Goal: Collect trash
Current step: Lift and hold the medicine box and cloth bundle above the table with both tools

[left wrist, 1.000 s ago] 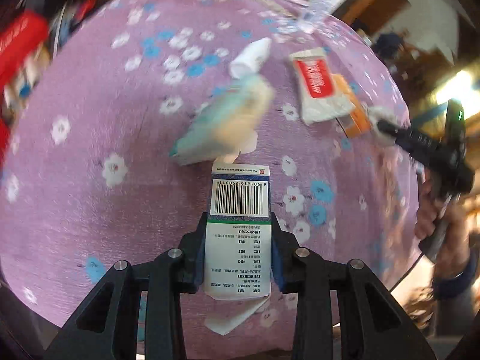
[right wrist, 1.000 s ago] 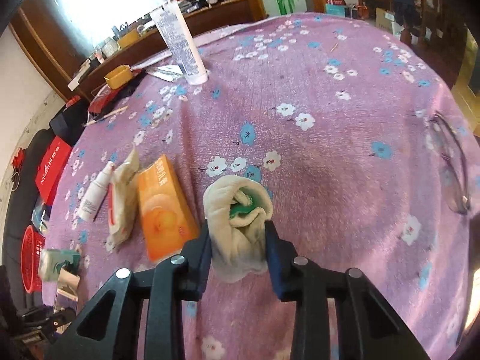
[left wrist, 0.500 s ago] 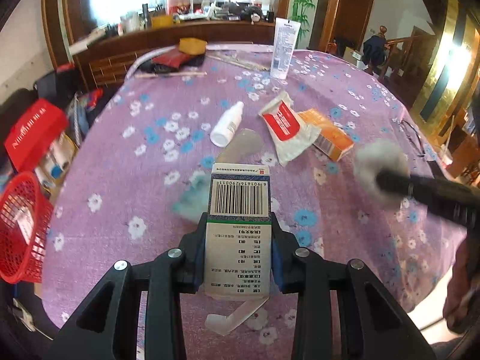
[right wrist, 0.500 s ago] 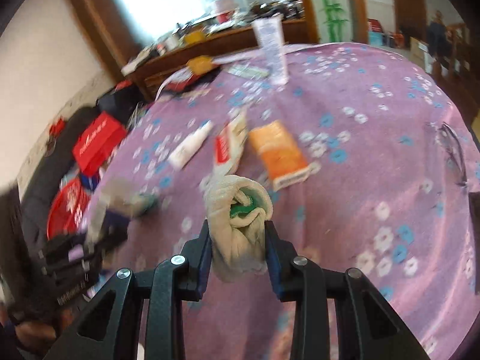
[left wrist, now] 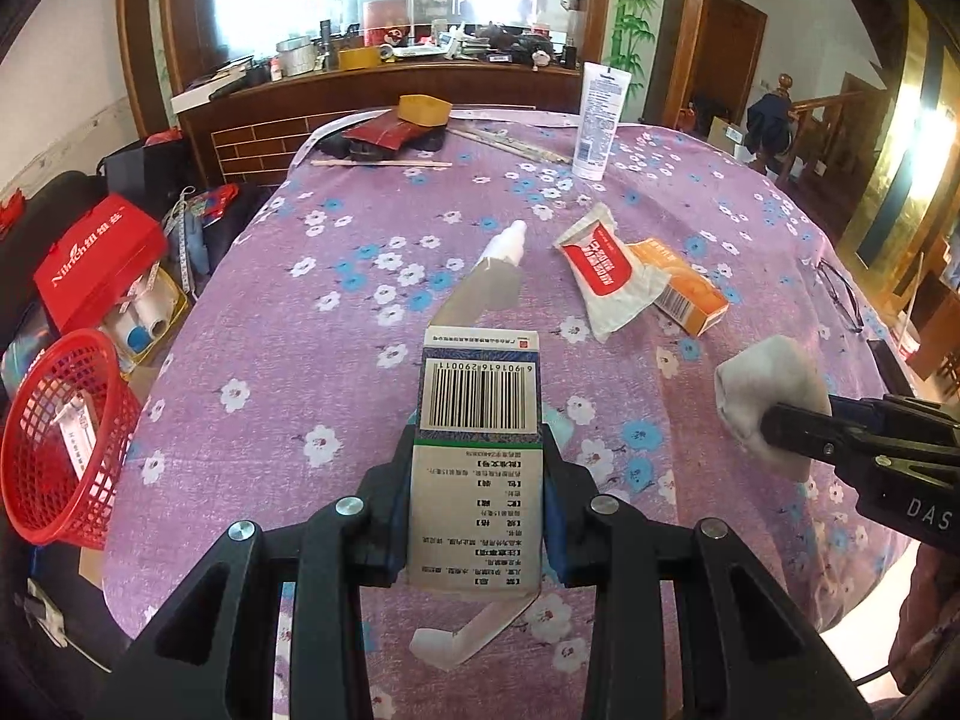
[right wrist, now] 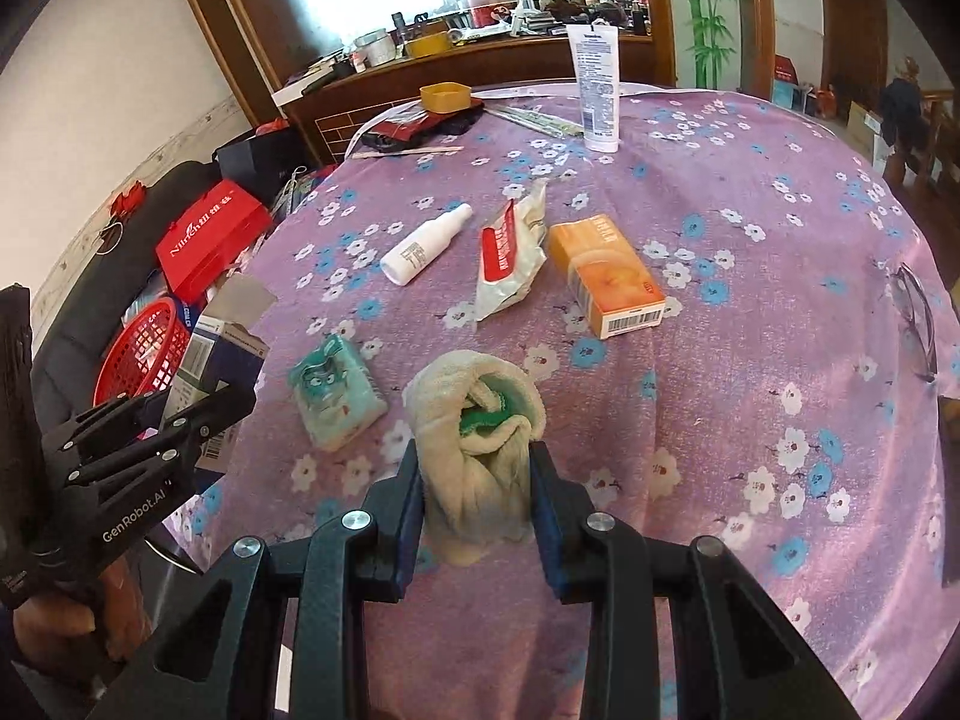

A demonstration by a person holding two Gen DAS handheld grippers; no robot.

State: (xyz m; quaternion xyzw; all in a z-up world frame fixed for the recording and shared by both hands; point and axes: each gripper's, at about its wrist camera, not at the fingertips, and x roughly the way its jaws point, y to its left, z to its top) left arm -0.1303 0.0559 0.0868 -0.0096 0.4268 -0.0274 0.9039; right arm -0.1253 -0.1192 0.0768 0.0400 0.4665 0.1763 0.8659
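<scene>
The flattened white-and-green cardboard medicine box with a barcode (left wrist: 478, 456) sits clamped between the fingers of the left gripper (left wrist: 478, 501), its open flaps hanging out at both ends; the hold is across the narrow sides, which looks firm enough to carry it without crushing it further. It is lifted above the near edge of the worktop (left wrist: 288, 360), a round one draped in purple cloth with blue and white flowers. The red plastic mesh basket (left wrist: 57, 438) stands off the worktop's left side, lower down, and already has a slip of paper in it, so it is probably where the trash goes; the box is not yet over it.

The right gripper (right wrist: 474, 495) has its fingers closed on a rolled cream cloth with a green patch in its folds (right wrist: 474, 420), likewise held clear of the cloth-covered surface, seemingly as a second load for the same basket.

Still lying on the worktop are a small mint-green tissue packet (right wrist: 335, 399) nearest the grippers, then a white spray bottle on its side (right wrist: 426, 244), a crumpled white-and-red plastic wrapper (right wrist: 510, 261) and an orange cardboard carton (right wrist: 606, 273) touching or just beside the wrapper. Farther back a tall white tube (right wrist: 597, 90) stands upright, and a pair of spectacles (right wrist: 918, 318) rests near the right edge; these two are likely not trash.
</scene>
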